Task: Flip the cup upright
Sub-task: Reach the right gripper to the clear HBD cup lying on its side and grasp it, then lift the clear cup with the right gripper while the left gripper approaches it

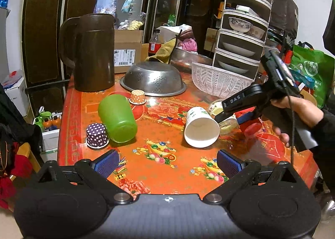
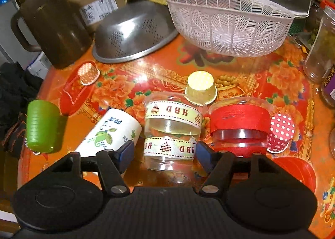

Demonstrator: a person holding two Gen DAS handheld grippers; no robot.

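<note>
Two large cups lie on their sides on the orange floral table (image 1: 167,167): one white paper cup (image 1: 200,129) with green print, mouth toward the left wrist camera, and one green plastic cup (image 1: 117,117) to its left. Small patterned paper cups stand inverted, four in all: purple dotted (image 1: 97,135) touching the green cup, orange dotted (image 1: 137,96), yellow (image 2: 201,86), red dotted (image 2: 280,132). Two clear tubs, one wrapped in HBD ribbon (image 2: 172,129) and one holding red ribbon (image 2: 239,126), sit side by side. One steel colander (image 1: 153,78) is inverted beside one white plastic basket (image 1: 219,80) and one brown jug (image 1: 92,52).

Left gripper (image 1: 167,164): jaws wide apart, holding nothing. Right gripper (image 2: 165,155): jaws apart, either side of the HBD tub, just right of the white cup
</note>
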